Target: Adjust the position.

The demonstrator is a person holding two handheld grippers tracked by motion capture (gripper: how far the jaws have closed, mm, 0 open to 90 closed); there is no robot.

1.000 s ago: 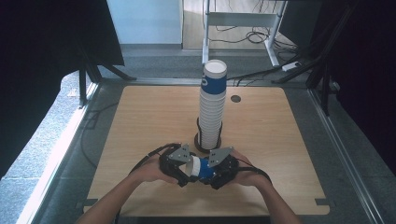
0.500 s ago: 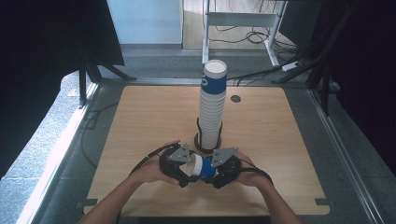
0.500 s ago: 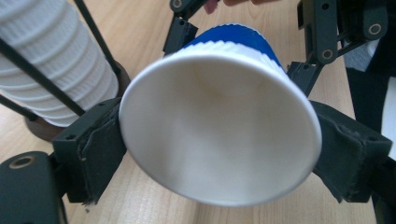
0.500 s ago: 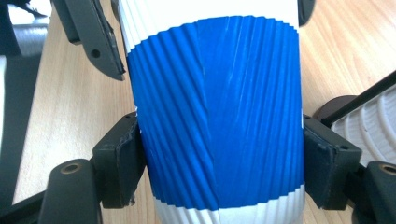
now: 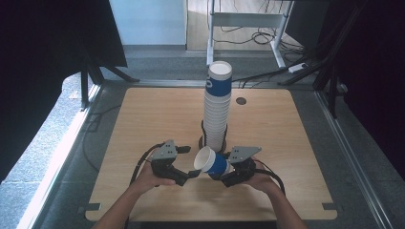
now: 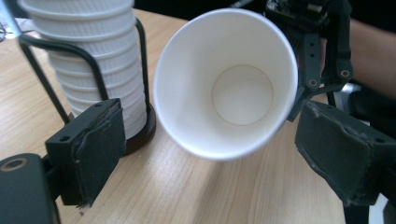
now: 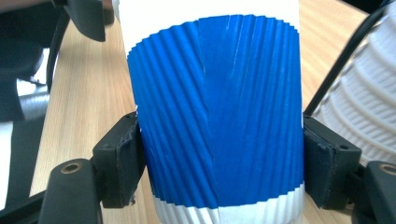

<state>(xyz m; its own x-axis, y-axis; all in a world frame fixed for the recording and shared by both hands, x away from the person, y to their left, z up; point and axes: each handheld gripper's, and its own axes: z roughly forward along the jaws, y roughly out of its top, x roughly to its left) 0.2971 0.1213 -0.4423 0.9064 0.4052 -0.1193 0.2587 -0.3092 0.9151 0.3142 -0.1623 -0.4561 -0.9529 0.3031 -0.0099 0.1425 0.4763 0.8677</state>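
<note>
I see the paper cup [image 7: 217, 116] wrapped in a bright blue sleeve ribbed in fine slanting ridges, with a plain white band at each end; its inside [image 6: 233, 88] is white with a faint tan ring round the base; the cup stack [image 5: 217, 107] is ribbed white, its top cup blue; my grippers' pads [image 6: 95, 149] are matt black; the holder [image 6: 140, 135] is black wire on a dark brown base; the table [image 5: 143, 119] is pale wood grain.

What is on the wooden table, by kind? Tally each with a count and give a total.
Loose blue-sleeved white paper cup, clamped in the right gripper: 1
Tall stack of ribbed white paper cups: 1
Black wire cup stand: 1
Hand-held black two-jaw grippers: 2
Total: 5
</note>
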